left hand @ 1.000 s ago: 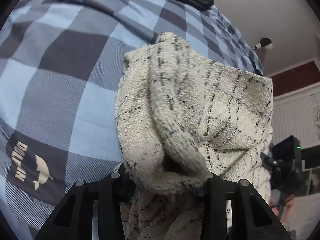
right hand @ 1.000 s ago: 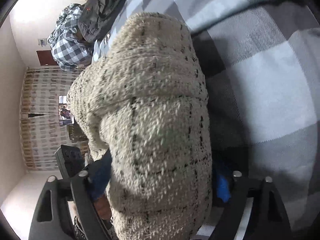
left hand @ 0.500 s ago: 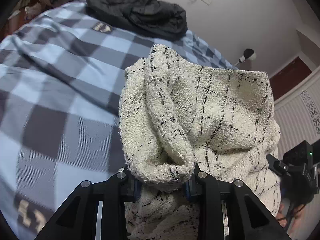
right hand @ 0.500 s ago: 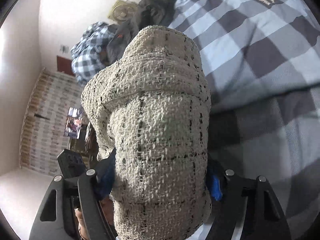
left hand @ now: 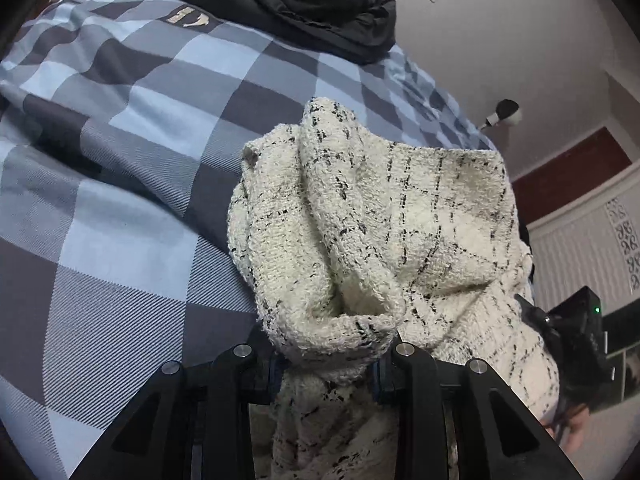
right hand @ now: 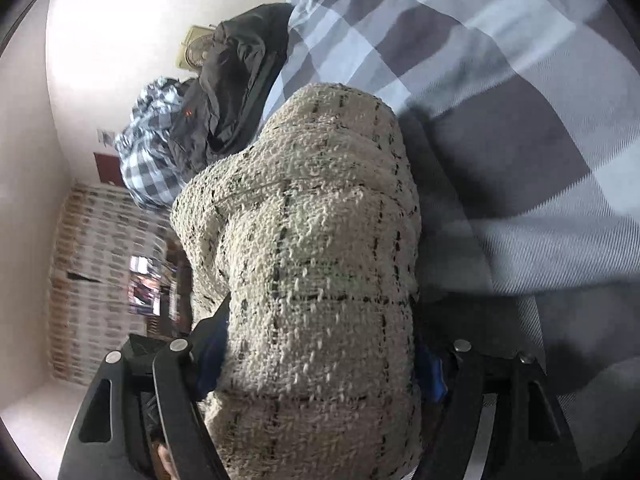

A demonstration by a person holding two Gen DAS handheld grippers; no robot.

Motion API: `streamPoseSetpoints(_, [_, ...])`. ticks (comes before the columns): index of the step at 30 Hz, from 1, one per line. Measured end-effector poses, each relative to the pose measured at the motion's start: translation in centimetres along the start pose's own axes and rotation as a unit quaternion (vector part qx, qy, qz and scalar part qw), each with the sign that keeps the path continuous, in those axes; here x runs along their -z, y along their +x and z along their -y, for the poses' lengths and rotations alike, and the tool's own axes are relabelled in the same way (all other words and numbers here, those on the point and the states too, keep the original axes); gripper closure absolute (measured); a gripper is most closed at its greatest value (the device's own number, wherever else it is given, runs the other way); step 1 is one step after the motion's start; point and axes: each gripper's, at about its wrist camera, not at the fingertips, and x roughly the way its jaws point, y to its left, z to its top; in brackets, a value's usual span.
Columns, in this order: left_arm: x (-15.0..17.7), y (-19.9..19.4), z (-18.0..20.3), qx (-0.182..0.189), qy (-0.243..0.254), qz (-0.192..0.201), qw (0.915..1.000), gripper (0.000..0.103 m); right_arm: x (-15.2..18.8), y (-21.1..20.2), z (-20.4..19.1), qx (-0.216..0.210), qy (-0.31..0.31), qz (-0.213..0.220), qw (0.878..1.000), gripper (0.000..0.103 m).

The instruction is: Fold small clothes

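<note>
The bed [left hand: 120,208], covered in a blue, grey and pale-blue checked duvet with a small printed logo patch, fills most of both views and serves as the folding surface.

Above it hangs the task's thing, a cream bouclé knit garment with thin black check lines [left hand: 384,232], held clear of the duvet and gathered into thick rolls. It seems to be carried between both hands so that a fold can be laid down flat; the folding looks to be under way, not finished.

At the far end of the bed lies a crumpled black jacket [left hand: 304,4], and in the right wrist view a blue-and-white checked shirt [right hand: 152,152] bunches beside it. Both sit well apart from the knit, though they limit how far up the bed it can be spread.

The left claw [left hand: 326,364] pinches a bunched edge of the knit, fabric pressed between its blue pads. The right claw [right hand: 316,360] has a wide roll of the same knit [right hand: 316,240] filling the gap between its fingers; its jaws are opening slightly, yet the fabric is wedged pad to pad, so I judge it gripped.

Smallest: a dark device with a green light [left hand: 580,320] at the right edge of the left view, near the hanging knit but apart from it.
</note>
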Motion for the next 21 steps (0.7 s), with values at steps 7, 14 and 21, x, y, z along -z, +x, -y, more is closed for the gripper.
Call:
streamPoseSetpoints(7, [-0.3,-1.5,-0.7,0.026,-0.019,-0.007,0.9994,0.069,-0.3,0.8,-1.8,0.018,0.020,0.020,0.999,0.022])
streamPoseSetpoints(14, [-0.1,-12.8,-2.1,-0.047,-0.032,0.142,0.9882,0.016,2.3,-8.6,-6.7,0.111,-0.031,0.235,0.965,0.001])
streamPoseSetpoints(21, [6.1,-21.5,1.6,-0.183,0.075,0.258,0.9455,0.000,8.6,-13.5,-12.9,0.187,-0.175,0.258,0.932,0.001])
